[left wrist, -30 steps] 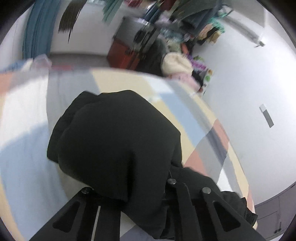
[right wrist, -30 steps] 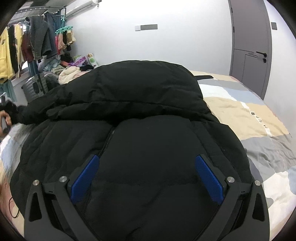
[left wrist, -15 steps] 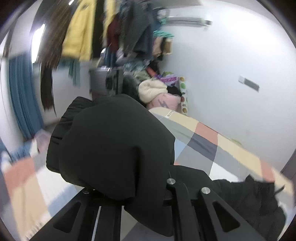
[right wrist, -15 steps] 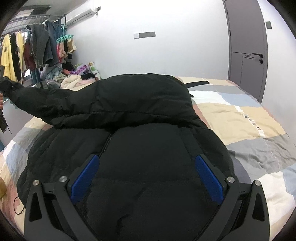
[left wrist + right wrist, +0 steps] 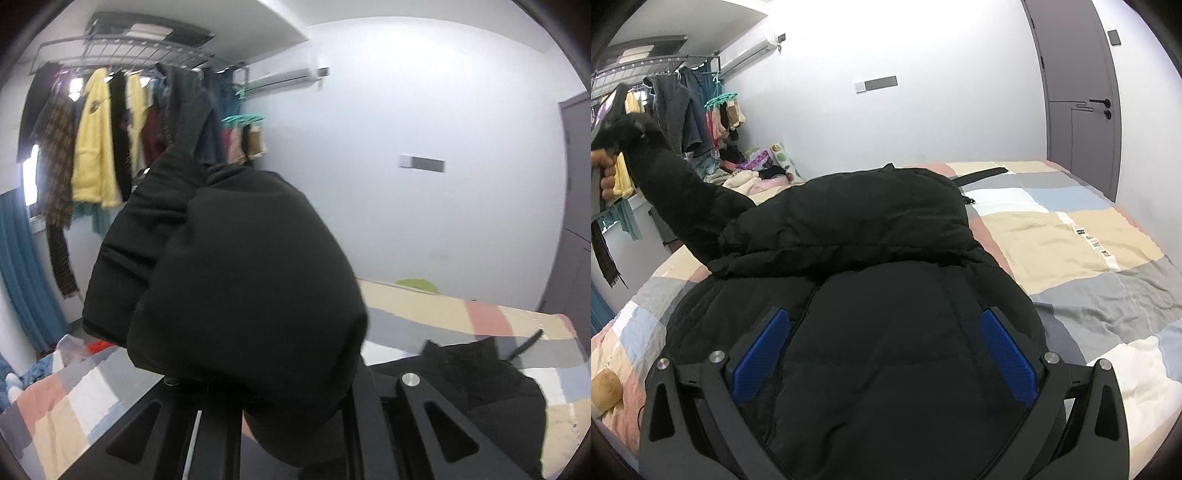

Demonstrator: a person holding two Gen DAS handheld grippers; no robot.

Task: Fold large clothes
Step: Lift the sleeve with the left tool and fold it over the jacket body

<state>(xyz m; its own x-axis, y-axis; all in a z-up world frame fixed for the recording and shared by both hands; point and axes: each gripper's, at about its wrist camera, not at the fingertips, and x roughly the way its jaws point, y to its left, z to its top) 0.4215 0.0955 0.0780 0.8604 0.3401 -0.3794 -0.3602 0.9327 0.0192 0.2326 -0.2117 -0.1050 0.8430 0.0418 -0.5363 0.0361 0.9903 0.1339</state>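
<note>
I am in the middle of folding the black padded jacket [image 5: 886,258], which lies spread on the patchwork bed cover [image 5: 1071,243], and the step in hand is the sleeve [image 5: 683,192]: I think it must go across the body of the jacket. My left gripper [image 5: 291,398] has its jaws together, clamped on the end of this sleeve; in the left wrist view the black cloth bulges over the fingers and hides the tips, so I judge the grip mostly from how the sleeve hangs. In the right wrist view the sleeve rises from the jacket up to my left hand [image 5: 605,173], lifted clear of the bed, near the hanging clothes [image 5: 683,110] at the back. My right gripper [image 5: 882,354] stands wide apart, its blue pads [image 5: 761,354] on either side of the jacket front; it holds nothing, and whether it presses on the cloth I cannot tell. The next move, in my judgement, calls for carrying the sleeve inward over the chest and laying it flat without twisting, while the body does not slide.
</note>
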